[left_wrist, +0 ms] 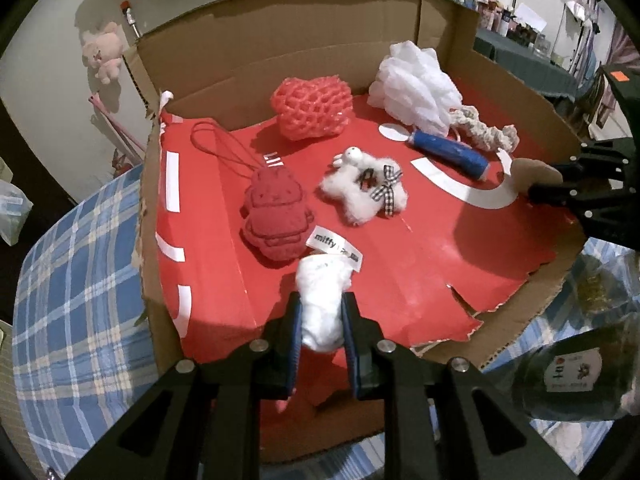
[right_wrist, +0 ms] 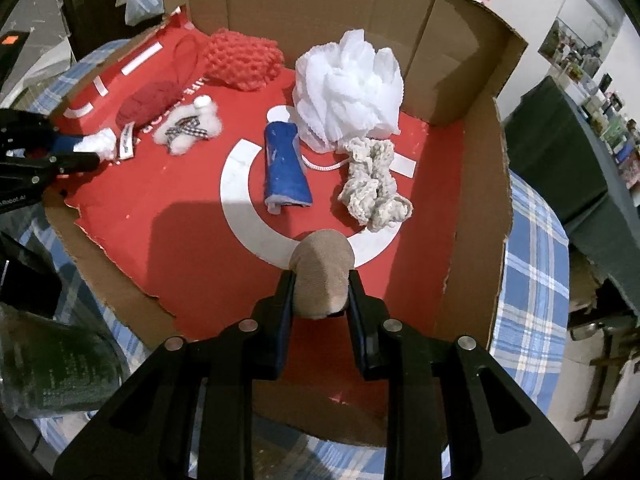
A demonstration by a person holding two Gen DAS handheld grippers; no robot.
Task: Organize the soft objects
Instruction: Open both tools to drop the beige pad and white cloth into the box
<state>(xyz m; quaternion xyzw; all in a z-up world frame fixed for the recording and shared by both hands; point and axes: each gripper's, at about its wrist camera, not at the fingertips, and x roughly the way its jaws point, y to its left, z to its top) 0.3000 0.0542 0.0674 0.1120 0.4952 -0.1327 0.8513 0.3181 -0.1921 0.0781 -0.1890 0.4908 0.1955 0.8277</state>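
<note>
Was at the placing step, by judgement: carried two soft things over the open cardboard box (left_wrist: 280, 20) on the counter (left_wrist: 72, 280), with neither set down yet.

Clamped the left tool (left_wrist: 323, 298) on a white plush toy (left_wrist: 320, 280), pads pressed into both its sides. Held it over the near left part of the red box floor, just near of the red plush (left_wrist: 276, 216) and beside a "miffy" label (left_wrist: 334, 246). Could not tell whether touching the floor or not.

Clamped the right tool (right_wrist: 320, 278) on a tan plush (right_wrist: 322, 268), squeezed between both pads. Held it above the near right part of the floor, over the white ring printed there, and apart from the other things.

Found already inside the box:
- a red foam net (left_wrist: 312, 106) at the far left
- a white bath pouf (left_wrist: 412, 84) at the far right
- a grey rope toy (left_wrist: 484, 132) and a blue roll (left_wrist: 448, 152) just near of the pouf
- a fluffy white bear (left_wrist: 364, 188) with a checked bow in the middle

Called next, probably, for lowering each toy onto a bare patch of red floor, then parting the jaws and lifting straight away, so as not to drag the soft fabric along. Needed more care on the left, with the red plush and the label so close. Had more bare floor on the right.
</note>
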